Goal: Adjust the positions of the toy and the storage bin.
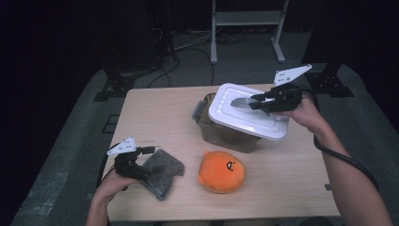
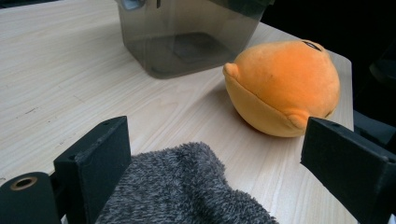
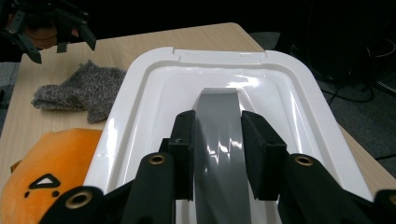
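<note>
Above the box (image 1: pixel 226 132), right gripper (image 1: pixel 256 101) clamps lid handle (image 3: pixel 219 140).

orange plush toy (image 1: pixel 221 171), wooden table (image 1: pixel 291 179), white frame (image 1: pixel 247 19)

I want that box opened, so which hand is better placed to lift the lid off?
Right. The right gripper is shut on the lid's grey handle; the left gripper sits by the grey cloth.

Container (image 2: pixel 187 42) top cut by frame; grey cloth (image 2: pixel 187 191) lower part cropped
</note>
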Demonstrator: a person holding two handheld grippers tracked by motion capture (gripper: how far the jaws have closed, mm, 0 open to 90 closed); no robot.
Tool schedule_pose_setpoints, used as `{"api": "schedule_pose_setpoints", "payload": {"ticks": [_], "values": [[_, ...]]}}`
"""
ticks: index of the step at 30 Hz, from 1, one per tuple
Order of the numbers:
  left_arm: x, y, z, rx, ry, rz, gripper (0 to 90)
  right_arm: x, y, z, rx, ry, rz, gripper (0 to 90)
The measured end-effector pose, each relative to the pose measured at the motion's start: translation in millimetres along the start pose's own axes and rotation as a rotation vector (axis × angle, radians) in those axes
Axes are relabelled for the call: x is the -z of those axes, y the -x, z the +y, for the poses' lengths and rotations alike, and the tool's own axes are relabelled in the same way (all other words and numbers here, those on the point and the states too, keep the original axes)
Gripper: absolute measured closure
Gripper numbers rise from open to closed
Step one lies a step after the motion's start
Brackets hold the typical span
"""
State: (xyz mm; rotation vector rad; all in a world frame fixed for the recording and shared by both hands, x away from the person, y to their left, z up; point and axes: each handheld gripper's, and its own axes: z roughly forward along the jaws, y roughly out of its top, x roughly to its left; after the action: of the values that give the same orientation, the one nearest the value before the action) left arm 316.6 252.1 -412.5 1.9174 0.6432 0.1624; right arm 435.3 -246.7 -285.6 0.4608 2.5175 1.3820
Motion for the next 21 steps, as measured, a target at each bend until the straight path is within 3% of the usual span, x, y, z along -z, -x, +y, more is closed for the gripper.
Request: {"api": "schedule_pose_setpoints", "payload": {"ticks": [14, 21], "values": [[-1.0, 0.6, -0.3, 0.006, -0.005, 0.006, 6.1, 39.2, -12.0, -10.2, -0.005, 0.007, -0.027, 65.9], [-1.9, 1.3, -0.5, 0.010, -0.010, 0.007, 5.8, 63.0, -18.7, -24.3, -0.027, 0.013, -0.049, 66.0]]}}
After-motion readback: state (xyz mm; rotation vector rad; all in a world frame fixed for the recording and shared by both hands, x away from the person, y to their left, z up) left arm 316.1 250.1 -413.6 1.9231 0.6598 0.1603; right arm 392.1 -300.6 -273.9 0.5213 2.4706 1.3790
